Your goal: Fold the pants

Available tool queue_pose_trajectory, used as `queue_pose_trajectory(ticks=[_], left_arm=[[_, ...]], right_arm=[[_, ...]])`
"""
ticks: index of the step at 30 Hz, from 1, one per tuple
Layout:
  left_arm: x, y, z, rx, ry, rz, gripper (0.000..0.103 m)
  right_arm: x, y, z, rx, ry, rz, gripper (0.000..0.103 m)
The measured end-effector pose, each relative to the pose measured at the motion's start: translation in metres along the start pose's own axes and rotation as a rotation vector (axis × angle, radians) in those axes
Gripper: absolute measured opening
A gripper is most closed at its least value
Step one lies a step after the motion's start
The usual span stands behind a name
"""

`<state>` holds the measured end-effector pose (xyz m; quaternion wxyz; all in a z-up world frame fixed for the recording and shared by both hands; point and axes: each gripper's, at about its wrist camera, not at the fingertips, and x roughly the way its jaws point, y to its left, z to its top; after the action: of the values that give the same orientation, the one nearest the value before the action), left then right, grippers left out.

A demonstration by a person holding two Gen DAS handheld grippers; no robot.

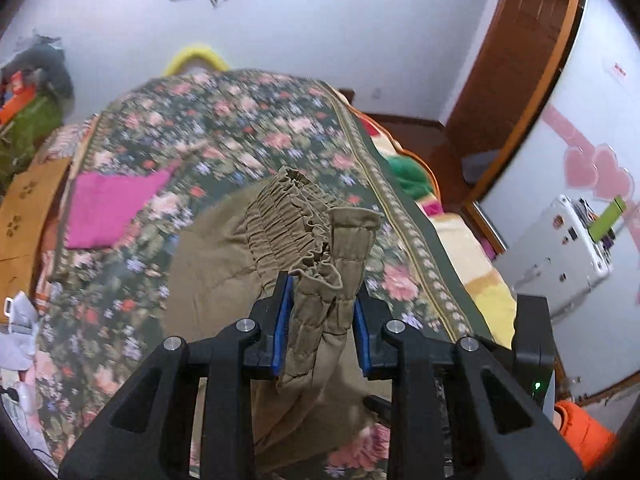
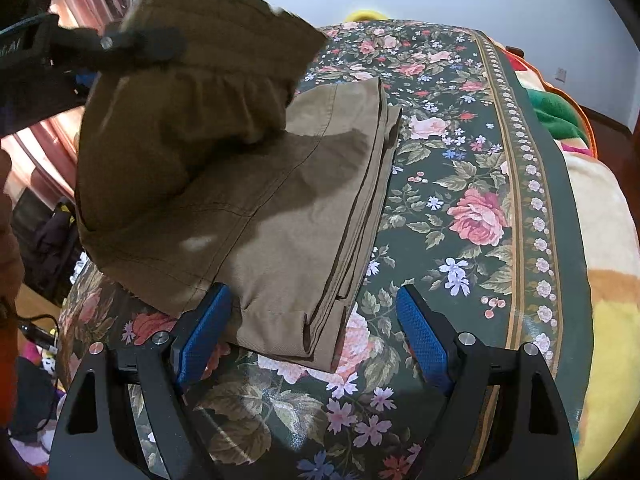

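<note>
On my left wrist camera I see the left gripper [image 1: 322, 312] with its blue fingers [image 1: 283, 320] clenched on the gathered elastic waistband of the olive-brown pants [image 1: 224, 280], and the fabric bunches up between them and stands above the fingertips. The rest of the pants hangs down from this grip and spreads on the floral bedspread [image 1: 224, 120] that covers the bed. A pink folded cloth [image 1: 108, 212] lies on the bedspread, well apart from the pants, toward the left. In the right wrist camera the pants [image 2: 288, 200] lie in flat layers on the bedspread [image 2: 460, 168], with the layered edges stacked along their right side, and the waistband part is lifted above them and folded over, casting a shadow on the lower layers. The left gripper [image 2: 132, 46] appears there in the upper left, blurred, holding that raised part. My right gripper [image 2: 312, 332] has its fingers [image 2: 422, 336] released and wide apart, low over the bed; the near corner of the pants lies between them, and the left finger is just beside the fabric edge, but I cannot tell whether it touches. A colourful blanket [image 2: 608, 240] shows beyond the right border of the bedspread.
</note>
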<state>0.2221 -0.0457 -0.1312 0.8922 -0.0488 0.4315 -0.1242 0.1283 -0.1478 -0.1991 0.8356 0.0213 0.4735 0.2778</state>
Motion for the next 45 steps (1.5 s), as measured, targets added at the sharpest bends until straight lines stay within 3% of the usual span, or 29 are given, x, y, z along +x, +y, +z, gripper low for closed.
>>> queue_pose_trajectory(ticks=[4,5,7,8,9,11,16,21,28,34,39,41,45], left_arm=[[0.009,-0.007,-0.010,0.029,0.039,-0.012,0.029],[0.010,-0.008,-0.012,0.036,0.052,-0.014,0.034],[0.012,-0.010,-0.015,0.050,0.082,-0.032,0.051],[0.012,-0.010,-0.016,0.053,0.090,-0.034,0.066],[0.010,-0.009,-0.017,0.053,0.079,-0.021,0.074],[0.006,-0.006,-0.016,0.054,0.056,0.011,0.079],[0.004,0.025,-0.003,0.019,0.034,0.098,0.084],[0.012,0.070,0.022,-0.016,0.028,0.175,0.095],[0.059,0.134,0.056,-0.081,0.105,0.254,0.096],[0.115,0.159,0.067,-0.117,0.191,0.251,0.096],[0.171,0.155,0.060,-0.042,0.323,0.260,0.096],[0.196,0.153,0.050,0.016,0.411,0.219,0.096],[0.203,0.157,0.036,0.044,0.414,0.222,0.103]], right_arm=[[0.000,0.000,0.000,0.003,0.000,0.004,0.081],[0.000,0.000,0.000,0.004,0.000,0.006,0.081],[0.000,0.000,0.000,0.007,0.000,0.009,0.081],[0.000,-0.001,0.000,0.008,0.000,0.009,0.081],[0.000,0.000,0.000,0.008,-0.001,0.009,0.081],[-0.001,0.000,0.000,0.010,0.000,0.004,0.081],[-0.007,0.000,0.001,0.001,-0.010,-0.009,0.081],[-0.019,-0.003,0.004,0.006,-0.042,-0.022,0.082],[-0.035,-0.021,0.013,0.061,-0.104,-0.085,0.082],[-0.037,-0.040,0.024,0.099,-0.117,-0.142,0.082],[-0.038,-0.050,0.030,0.130,-0.130,-0.154,0.082],[-0.036,-0.052,0.032,0.138,-0.128,-0.159,0.082],[-0.032,-0.052,0.033,0.141,-0.116,-0.167,0.082]])
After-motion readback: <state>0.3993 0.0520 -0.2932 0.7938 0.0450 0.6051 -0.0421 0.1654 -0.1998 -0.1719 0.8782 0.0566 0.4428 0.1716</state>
